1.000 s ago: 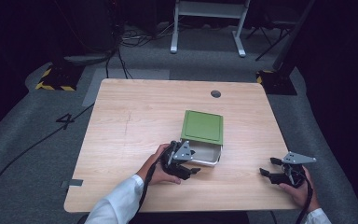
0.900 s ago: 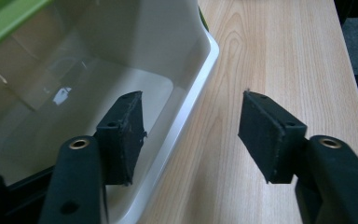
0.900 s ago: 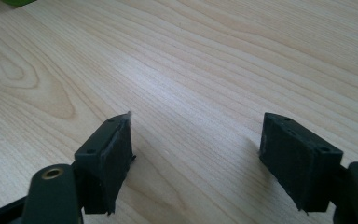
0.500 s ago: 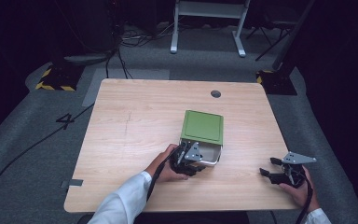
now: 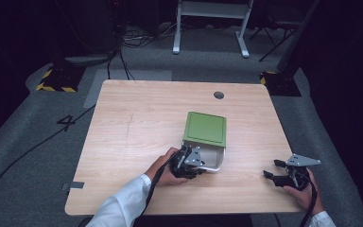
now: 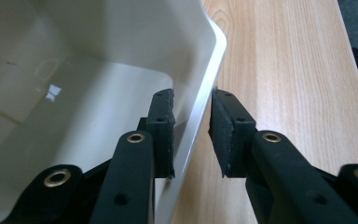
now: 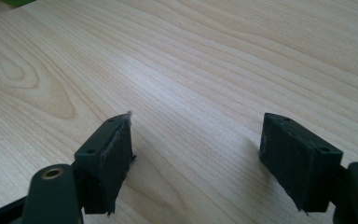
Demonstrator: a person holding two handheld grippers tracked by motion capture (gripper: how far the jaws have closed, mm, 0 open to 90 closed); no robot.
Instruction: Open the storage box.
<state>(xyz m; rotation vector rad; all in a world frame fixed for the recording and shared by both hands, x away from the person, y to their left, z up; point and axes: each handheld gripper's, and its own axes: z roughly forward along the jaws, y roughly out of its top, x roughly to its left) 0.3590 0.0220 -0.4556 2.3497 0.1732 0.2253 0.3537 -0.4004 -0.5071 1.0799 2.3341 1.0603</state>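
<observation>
Shallow white plastic box [image 5: 213,160] with flat green square lid [image 5: 204,128] askew on top, near tabletop's [image 5: 132,127] front edge. Likely light, stiff, slick: best gripped by rim. Left gripper [image 6: 192,133] narrow, straddling wall, not clamped. Right gripper [image 7: 196,158] wide, empty, front-right corner.

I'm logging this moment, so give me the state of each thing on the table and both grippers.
Box: white, partly uncovered, looks empty.
Lid: green, slid back over the box's far part.
Left gripper: jaws astride the box's wall, a gap visible, not clamped.
Right gripper: open, holds nothing, low over the table.
</observation>
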